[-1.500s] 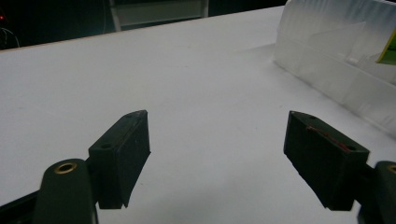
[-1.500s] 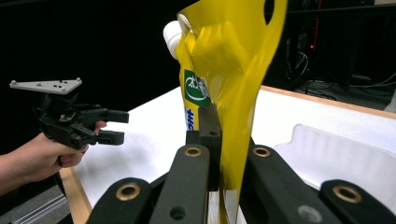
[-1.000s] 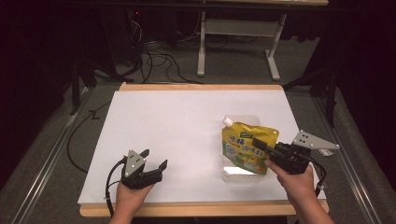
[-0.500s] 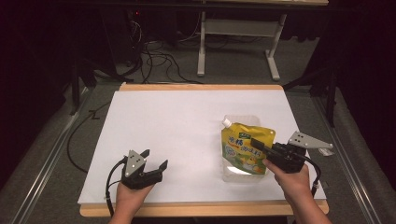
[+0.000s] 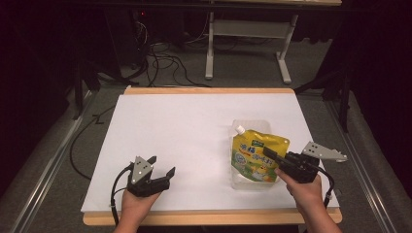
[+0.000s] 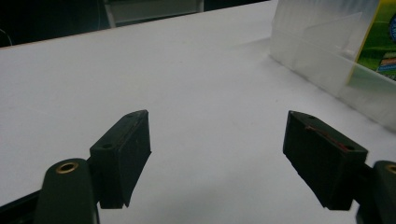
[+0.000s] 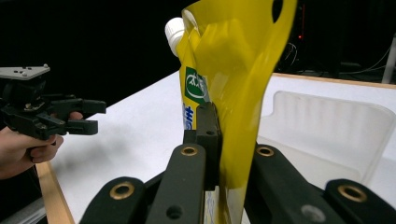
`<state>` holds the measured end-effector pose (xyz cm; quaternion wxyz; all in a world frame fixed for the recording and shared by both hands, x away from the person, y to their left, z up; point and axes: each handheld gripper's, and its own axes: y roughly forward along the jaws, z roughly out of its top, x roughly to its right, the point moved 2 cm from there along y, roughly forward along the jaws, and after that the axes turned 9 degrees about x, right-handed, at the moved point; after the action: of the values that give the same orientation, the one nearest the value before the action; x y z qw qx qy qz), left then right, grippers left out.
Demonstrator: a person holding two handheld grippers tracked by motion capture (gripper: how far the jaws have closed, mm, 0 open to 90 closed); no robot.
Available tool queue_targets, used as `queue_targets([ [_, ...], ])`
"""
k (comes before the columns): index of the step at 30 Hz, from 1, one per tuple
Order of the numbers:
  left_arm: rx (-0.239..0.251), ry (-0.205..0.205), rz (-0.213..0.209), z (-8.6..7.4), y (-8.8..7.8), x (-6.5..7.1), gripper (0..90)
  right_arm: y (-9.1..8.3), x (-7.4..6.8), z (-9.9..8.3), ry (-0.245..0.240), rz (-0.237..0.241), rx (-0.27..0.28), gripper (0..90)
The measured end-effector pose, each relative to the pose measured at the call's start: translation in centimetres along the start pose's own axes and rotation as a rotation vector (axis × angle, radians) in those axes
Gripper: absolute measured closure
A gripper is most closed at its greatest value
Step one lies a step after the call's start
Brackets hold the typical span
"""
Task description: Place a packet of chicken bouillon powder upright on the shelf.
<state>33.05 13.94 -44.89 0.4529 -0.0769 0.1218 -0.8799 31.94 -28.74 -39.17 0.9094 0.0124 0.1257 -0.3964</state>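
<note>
Now my right fingers (image 5: 270, 154) pinch the pouch (image 5: 256, 156) upright over the tray (image 5: 243, 182); my left fingers (image 5: 163, 167) rest low on the table (image 5: 184, 126), spread wide, empty.

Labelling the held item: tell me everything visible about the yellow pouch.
The yellow pouch is a soft, glossy plastic spouted bag with a white screw cap at one top corner, a hang hole in the other, and green and blue printed labels. It hangs roughly upright, creased, over the clear plastic tray on the white table. The right gripper has its fingers shut on its side edge.
</note>
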Motion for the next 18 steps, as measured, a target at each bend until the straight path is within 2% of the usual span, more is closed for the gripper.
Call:
queue_targets([
  [9,-0.001,0.006,-0.017,0.0,0.1,0.4,23.7,-0.8,0.0,-1.1,-0.020,-0.007,0.017,88.9],
  [18,-0.008,0.018,-0.033,0.0,0.2,0.7,23.8,-0.9,-0.4,-1.3,-0.044,-0.012,0.011,86.7],
])
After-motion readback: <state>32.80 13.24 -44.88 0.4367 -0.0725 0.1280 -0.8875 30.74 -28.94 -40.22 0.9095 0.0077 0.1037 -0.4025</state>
